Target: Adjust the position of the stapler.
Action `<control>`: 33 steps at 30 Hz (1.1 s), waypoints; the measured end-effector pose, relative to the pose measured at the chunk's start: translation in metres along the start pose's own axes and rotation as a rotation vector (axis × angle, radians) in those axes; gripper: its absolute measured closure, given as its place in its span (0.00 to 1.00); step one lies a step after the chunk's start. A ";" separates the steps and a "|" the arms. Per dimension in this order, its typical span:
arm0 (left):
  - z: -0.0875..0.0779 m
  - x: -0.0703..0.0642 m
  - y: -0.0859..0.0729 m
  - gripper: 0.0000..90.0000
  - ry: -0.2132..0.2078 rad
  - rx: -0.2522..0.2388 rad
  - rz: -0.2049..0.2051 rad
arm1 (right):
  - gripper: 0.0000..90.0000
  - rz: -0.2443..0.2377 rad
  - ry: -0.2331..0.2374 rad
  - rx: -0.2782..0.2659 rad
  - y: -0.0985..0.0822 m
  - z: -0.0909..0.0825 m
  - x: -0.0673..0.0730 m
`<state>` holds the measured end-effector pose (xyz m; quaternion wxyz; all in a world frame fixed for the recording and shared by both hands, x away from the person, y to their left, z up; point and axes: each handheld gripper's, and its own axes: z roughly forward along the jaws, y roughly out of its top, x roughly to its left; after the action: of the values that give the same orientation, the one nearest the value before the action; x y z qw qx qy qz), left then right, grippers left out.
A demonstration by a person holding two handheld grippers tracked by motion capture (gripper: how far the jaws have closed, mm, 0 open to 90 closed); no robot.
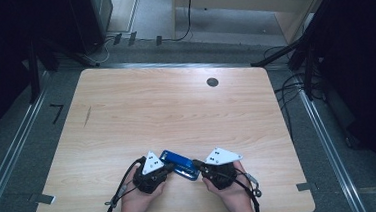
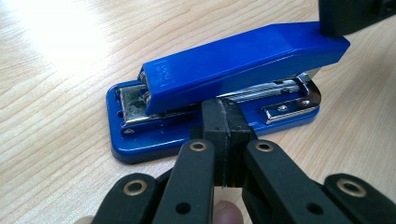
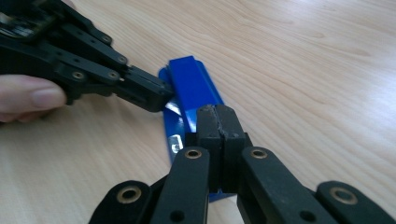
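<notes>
Lying flat near the table's [image 1: 126, 110] near edge, a blue stapler [image 1: 179, 164] sits between the two hands, its base on the light wood and its top arm raised a little at the front. In the left gripper view the stapler [image 2: 243, 65] runs across the frame, with the metal staple channel showing under the blue cover and the silver anvil plate at the right end of the base. The left claw [image 1: 166, 168] has its two black jaws pressed fully together with nothing between them; its closed tip [image 2: 227, 126] rests against the stapler's side, about midway along, at the gap between base and arm. The right claw [image 1: 198, 164] is likewise closed tight on nothing, jaws meeting face to face, and its tip [image 3: 218, 122] sits on top of the stapler's [image 3: 189, 81] blue cover at one end. In the right gripper view the left claw [image 3: 152, 91] comes in from the left and touches the stapler's flank. Each claw is gripped in a bare hand, left [image 1: 137, 197] and right [image 1: 234, 193]
</notes>
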<state>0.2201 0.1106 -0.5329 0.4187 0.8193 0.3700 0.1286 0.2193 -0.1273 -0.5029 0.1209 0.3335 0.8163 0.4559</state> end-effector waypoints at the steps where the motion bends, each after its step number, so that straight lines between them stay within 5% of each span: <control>1: 0.000 0.000 0.000 1.00 0.000 0.001 0.000 | 1.00 0.006 0.003 -0.009 -0.001 0.000 0.000; 12: 0.000 0.000 0.000 1.00 0.004 0.000 -0.002 | 1.00 0.022 -0.018 -0.013 -0.004 0.001 0.003; 17: 0.000 0.001 0.000 1.00 0.008 -0.003 -0.012 | 1.00 0.038 0.005 -0.063 -0.004 -0.002 0.005; 33: -0.002 0.002 -0.001 1.00 0.001 -0.004 -0.011 | 1.00 0.033 -0.048 -0.057 -0.013 -0.013 0.015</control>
<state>0.2204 0.1136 -0.5327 0.4207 0.8164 0.3746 0.1274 0.1958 -0.1309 -0.5045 0.1426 0.3541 0.7942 0.4728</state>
